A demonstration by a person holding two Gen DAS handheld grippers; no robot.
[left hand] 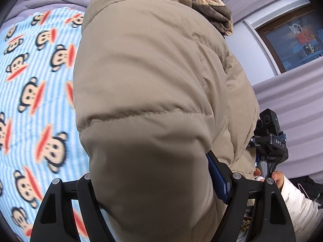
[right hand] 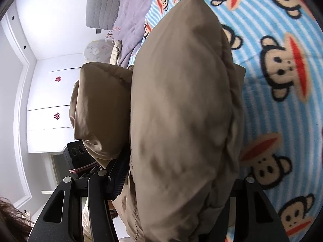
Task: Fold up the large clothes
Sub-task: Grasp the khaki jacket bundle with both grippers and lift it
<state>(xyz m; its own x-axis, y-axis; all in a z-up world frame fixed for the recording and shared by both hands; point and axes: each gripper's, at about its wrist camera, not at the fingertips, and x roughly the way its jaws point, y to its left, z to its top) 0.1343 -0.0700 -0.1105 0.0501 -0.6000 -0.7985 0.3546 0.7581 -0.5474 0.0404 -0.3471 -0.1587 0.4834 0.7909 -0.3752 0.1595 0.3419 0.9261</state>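
Note:
A beige puffer jacket (left hand: pixel 145 84) fills the left wrist view, held up over the bed. My left gripper (left hand: pixel 159 191) is shut on a thick fold of it; one blue-padded finger (left hand: pixel 217 181) shows at the right. In the right wrist view the same jacket (right hand: pixel 181 111) bulges between the fingers, and my right gripper (right hand: pixel 177 189) is shut on it. The right gripper body (left hand: pixel 270 139) shows in the left view beyond the jacket's right edge. The left gripper body (right hand: pixel 77 153) shows in the right view, left of the jacket.
A blue striped blanket with monkey faces (left hand: pixel 34 92) covers the bed (right hand: pixel 282 64). A lilac quilt (right hand: pixel 131 20) lies beyond it. A tan and brown cloth pile (left hand: pixel 212 6) sits behind the jacket. White wardrobe doors (right hand: pixel 50 100) and a window (left hand: pixel 296 40) stand around.

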